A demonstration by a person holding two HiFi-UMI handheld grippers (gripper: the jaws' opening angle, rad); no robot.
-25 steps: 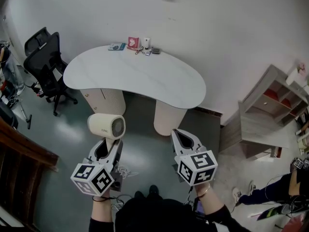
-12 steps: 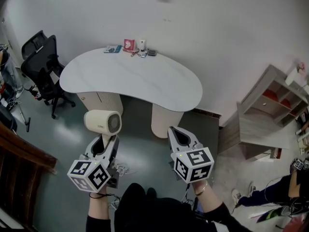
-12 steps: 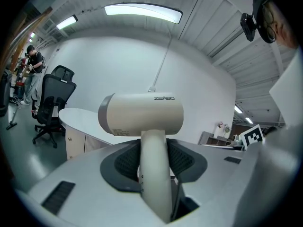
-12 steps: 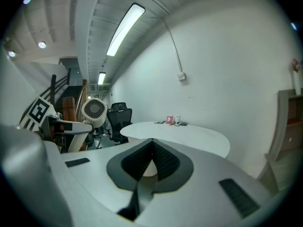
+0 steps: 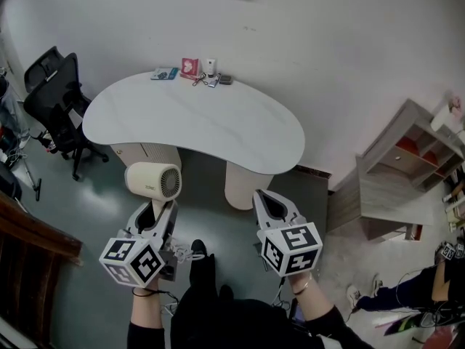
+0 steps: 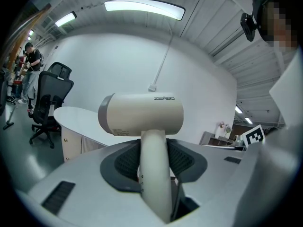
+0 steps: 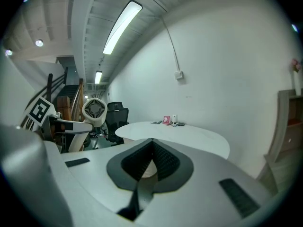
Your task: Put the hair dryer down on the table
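Observation:
A cream hair dryer (image 5: 152,180) is held upright over the grey floor, short of the white curved table (image 5: 196,118). My left gripper (image 5: 154,220) is shut on its handle; in the left gripper view the pads clasp the handle (image 6: 154,174) below the barrel (image 6: 142,115). My right gripper (image 5: 272,206) hovers level with it to the right, shut with nothing in it. From the right gripper (image 7: 151,148) view, the dryer's grille (image 7: 94,110) shows at left and the table (image 7: 189,134) lies ahead.
Small items (image 5: 192,69) sit along the table's far edge by the wall. A black office chair (image 5: 51,93) stands left of the table. A wooden shelf unit (image 5: 403,173) is at right, a person (image 5: 429,289) beyond it. Cables (image 5: 185,253) lie on the floor.
Both grippers and the dryer have drifted slightly left and toward the table. A shoe has stepped forward between the grippers. The left grip on the handle is unchanged.

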